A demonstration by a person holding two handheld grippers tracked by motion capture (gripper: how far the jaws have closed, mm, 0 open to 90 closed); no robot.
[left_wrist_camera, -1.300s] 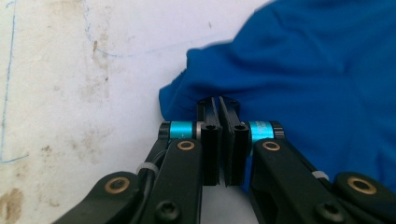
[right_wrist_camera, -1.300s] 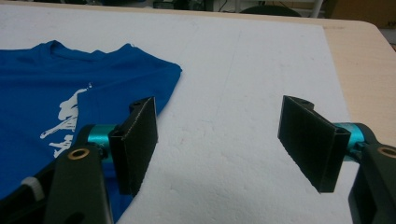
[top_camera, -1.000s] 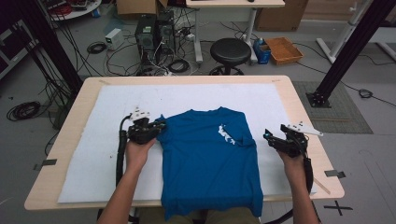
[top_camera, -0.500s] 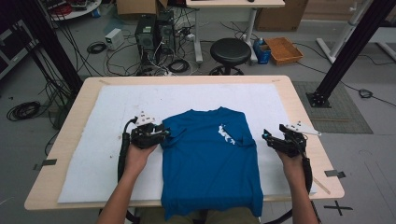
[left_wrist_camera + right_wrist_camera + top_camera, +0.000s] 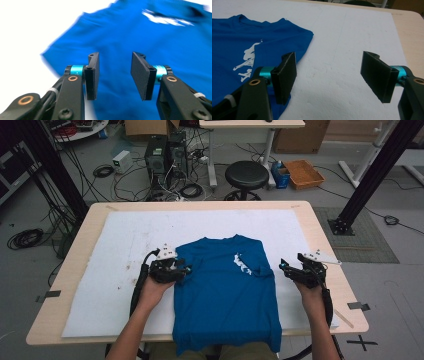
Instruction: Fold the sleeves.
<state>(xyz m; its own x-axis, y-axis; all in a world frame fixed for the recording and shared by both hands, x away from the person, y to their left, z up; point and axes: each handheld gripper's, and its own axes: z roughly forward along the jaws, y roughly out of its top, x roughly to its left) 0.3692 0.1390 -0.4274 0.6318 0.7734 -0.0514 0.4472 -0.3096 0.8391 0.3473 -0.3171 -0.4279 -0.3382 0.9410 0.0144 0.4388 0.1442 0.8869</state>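
The folded blue shirt lies mid-counter, collar far, long axis near-far, hem overhanging the near edge. Left gripper, jaws just opening, empty, at its left edge; right gripper wide over white mat.

Both forearms are reaching in, a gripper in each hand

The left gripper is sitting in the left hand with its jaws just opening, partway apart with nothing pressed between the pads. The right gripper is resting in the right hand, its jaws standing wide apart with nothing between them, pointing inward toward the left gripper.
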